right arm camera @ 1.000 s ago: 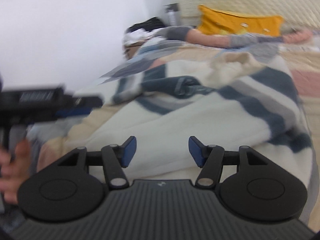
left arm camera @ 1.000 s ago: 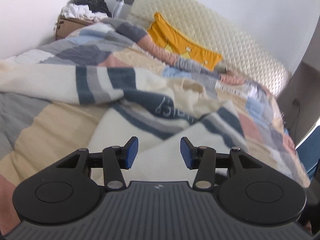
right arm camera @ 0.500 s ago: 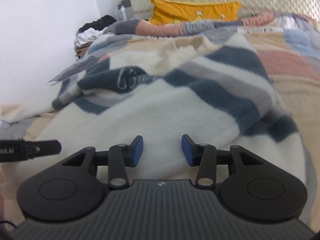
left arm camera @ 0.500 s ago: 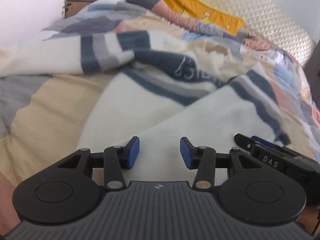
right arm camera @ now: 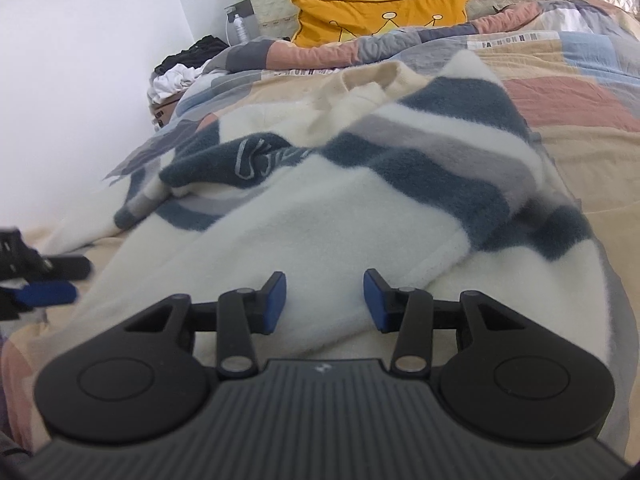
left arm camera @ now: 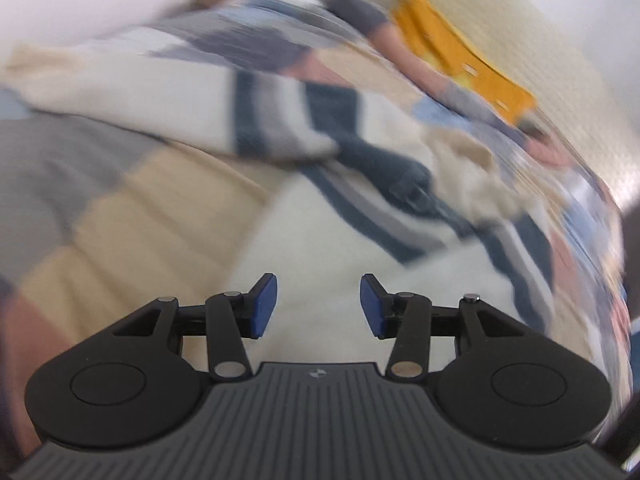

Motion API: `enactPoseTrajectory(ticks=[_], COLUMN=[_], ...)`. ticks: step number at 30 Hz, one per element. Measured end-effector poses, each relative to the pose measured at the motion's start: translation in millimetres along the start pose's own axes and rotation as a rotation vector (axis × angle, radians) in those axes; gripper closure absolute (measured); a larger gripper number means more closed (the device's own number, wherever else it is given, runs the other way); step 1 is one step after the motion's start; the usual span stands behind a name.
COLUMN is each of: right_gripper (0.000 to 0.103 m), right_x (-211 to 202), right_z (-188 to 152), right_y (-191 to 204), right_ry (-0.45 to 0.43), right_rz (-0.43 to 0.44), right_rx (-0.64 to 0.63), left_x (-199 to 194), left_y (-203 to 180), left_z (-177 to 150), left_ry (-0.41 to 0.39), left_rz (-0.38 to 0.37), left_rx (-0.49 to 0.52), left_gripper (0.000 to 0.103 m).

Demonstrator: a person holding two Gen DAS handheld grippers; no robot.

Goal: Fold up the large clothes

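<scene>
The patchwork bed [right arm camera: 580, 92] is mostly covered by the striped fleece sweater [right arm camera: 320, 216], which is spread from the bed's near edge toward the yellow pillow [right arm camera: 380, 12] at the head. The left view is badly smeared now, sharper before. The left gripper [left arm camera: 318, 306] and right gripper [right arm camera: 324, 302] are both seen open, nothing pinched; the right one's gap has been narrowed.

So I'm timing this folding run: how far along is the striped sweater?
Barely started. Done: the striped fleece sweater lies spread on the patchwork duvet, still rumpled, one part lying over the body. In hand: nothing; the right gripper and the left gripper are open just above the hem. Left: every fold.
</scene>
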State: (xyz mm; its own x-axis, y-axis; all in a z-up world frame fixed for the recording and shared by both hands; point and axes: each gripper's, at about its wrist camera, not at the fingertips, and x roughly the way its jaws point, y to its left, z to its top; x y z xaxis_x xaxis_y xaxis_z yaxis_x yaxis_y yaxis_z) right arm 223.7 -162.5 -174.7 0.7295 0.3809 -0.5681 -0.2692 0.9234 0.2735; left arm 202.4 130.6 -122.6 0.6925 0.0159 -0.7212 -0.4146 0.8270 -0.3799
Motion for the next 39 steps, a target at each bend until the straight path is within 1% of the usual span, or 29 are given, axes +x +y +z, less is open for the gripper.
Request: enactPoseTrajectory(ticks=[3, 4, 7, 10, 11, 13, 16, 18, 20, 23, 24, 25, 27, 29, 32, 33, 34, 36, 37, 39], right_gripper=[0.058, 0.057, 0.057, 0.057, 0.056, 0.056, 0.056, 0.056, 0.056, 0.054, 0.054, 0.054, 0.054, 0.054, 0.055, 0.055, 0.054, 0.054, 0.054, 0.054], right_x=[-4, -5, -9, -12, -13, -14, -15, -14, -13, -11, -11, -10, -11, -11, -10, -9, -8, -5, -3, -1], right_z=[0, 0, 0, 0, 0, 0, 1, 0, -1, -2, -2, -1, -3, -7, -10, -9, -9, -9, -9, -9], right_y=[1, 1, -1, -3, -3, -5, -3, -3, -3, -1, -2, -1, 0, 2, 7, 7, 7, 7, 7, 2], right_ry=[-0.004, -0.006, -0.011, -0.011, -0.012, -0.011, -0.015, -0.012, -0.006, -0.002, 0.000, 0.002, 0.008, 0.025, 0.030, 0.032, 0.033, 0.029, 0.030, 0.034], right_rz=[-0.015, -0.015, -0.011, -0.011, -0.014, -0.009, -0.004, -0.006, 0.000, -0.005, -0.003, 0.000, 0.012, 0.030, 0.028, 0.028, 0.030, 0.033, 0.035, 0.047], right_rx=[0.000, 0.006, 0.027, 0.042, 0.054, 0.082, 0.084, 0.086, 0.092, 0.089, 0.095, 0.099, 0.096, 0.097, 0.076, 0.079, 0.080, 0.054, 0.043, 0.067], left_x=[-17, -21, -23, -15, -11, -3, 8, 13, 19, 29, 31, 34, 40, 50, 71, 77, 81, 89, 94, 100], left_y=[20, 27, 44, 70, 79, 95, 116, 131, 147, 171, 176, 180, 184, 190, 202, 207, 211, 218, 222, 231], left_z=[29, 38, 66, 87, 92, 99, 105, 106, 106, 104, 104, 106, 111, 111, 108, 108, 107, 108, 109, 113], left_ry=[-0.036, -0.053, -0.091, -0.076, -0.072, -0.068, -0.069, -0.076, -0.079, -0.057, -0.057, -0.051, -0.045, -0.043, -0.028, -0.037, -0.062, -0.108, -0.115, -0.138], left_rz=[-0.013, -0.002, 0.038, 0.033, 0.045, 0.078, 0.136, 0.157, 0.154, 0.121, 0.110, 0.115, 0.143, 0.122, 0.109, 0.095, 0.081, 0.071, 0.058, 0.025], left_rx=[-0.114, -0.147, -0.205, -0.340, -0.385, -0.452, -0.512, -0.542, -0.565, -0.656, -0.675, -0.676, -0.659, -0.671, -0.704, -0.716, -0.715, -0.697, -0.703, -0.742], left_gripper=[0.050, 0.050, 0.049, 0.049, 0.049, 0.049, 0.049, 0.049, 0.049, 0.049, 0.049, 0.049, 0.049, 0.049, 0.049, 0.050, 0.050, 0.050, 0.050, 0.050])
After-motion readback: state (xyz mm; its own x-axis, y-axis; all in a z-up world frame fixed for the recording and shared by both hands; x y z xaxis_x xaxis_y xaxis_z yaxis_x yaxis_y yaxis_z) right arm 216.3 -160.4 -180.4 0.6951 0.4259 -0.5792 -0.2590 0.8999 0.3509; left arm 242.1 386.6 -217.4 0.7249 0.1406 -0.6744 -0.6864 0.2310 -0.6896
